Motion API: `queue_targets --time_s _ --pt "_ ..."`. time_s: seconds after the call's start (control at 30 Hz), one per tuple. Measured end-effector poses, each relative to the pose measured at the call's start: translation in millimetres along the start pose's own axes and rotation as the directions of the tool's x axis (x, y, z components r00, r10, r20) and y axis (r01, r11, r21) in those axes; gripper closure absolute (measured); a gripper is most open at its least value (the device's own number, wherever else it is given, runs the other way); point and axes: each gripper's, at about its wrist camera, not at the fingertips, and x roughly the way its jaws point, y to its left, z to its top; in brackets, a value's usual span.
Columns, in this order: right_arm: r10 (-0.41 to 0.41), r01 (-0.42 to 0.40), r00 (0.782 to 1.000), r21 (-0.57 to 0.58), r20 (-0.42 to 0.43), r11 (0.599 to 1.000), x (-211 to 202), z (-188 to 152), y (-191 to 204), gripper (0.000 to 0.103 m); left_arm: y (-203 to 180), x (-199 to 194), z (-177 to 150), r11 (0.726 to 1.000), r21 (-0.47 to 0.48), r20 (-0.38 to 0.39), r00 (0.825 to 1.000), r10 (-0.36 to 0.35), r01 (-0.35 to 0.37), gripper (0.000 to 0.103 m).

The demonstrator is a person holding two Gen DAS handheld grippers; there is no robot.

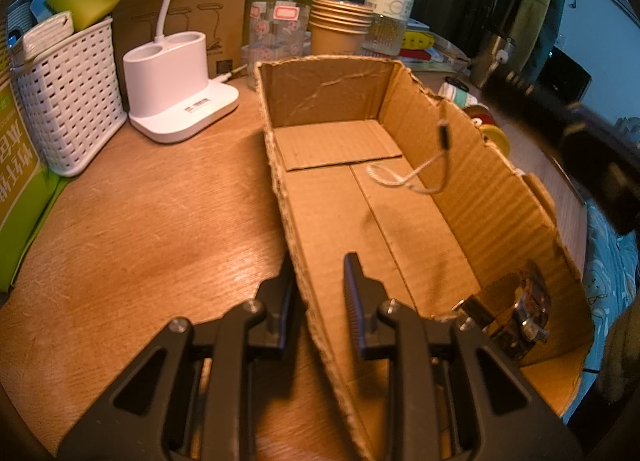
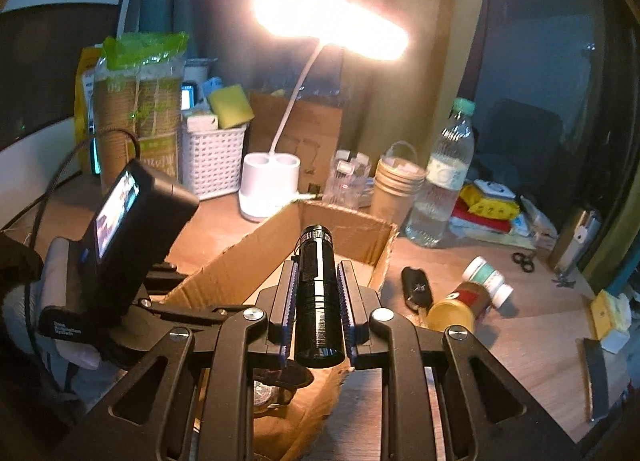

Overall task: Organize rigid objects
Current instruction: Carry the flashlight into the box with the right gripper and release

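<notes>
Right wrist alone shows right fingers (image 2: 318,301) clamping the flashlight (image 2: 316,293) (left fingers (image 1: 316,289) straddle the box wall (image 1: 296,245)).

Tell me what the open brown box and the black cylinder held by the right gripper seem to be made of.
Open brown box: corrugated cardboard, matte; ribbed walls and ragged torn edges show it. Black cylindrical flashlight, clamped in the right gripper: probably anodised metal, given its satin sheen and machined rings, though hard plastic is possible.

The wooden worktop (image 1: 140,221) carries an open cardboard box (image 1: 460,197) at its middle, a white lamp base (image 1: 176,93) and white basket (image 1: 68,101) toward the far left edge, paper cups (image 1: 340,27) and a water bottle (image 1: 390,1) at the far edge.
</notes>
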Motion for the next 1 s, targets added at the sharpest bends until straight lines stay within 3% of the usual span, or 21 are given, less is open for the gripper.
queue_targets --time_s 0.53,1.0 --pt "0.016 -0.015 0.991 0.008 -0.133 1.0 35.4 -20.4 -1.0 0.081 -0.1 0.1 0.0 1.0 0.0 0.0 1.0 0.0 0.0 0.079" --pt "0.013 -0.013 0.991 0.002 -0.135 1.0 24.3 -18.4 -2.5 0.076 0.0 -0.2 0.0 1.0 -0.001 0.0 1.0 0.0 0.0 0.079"
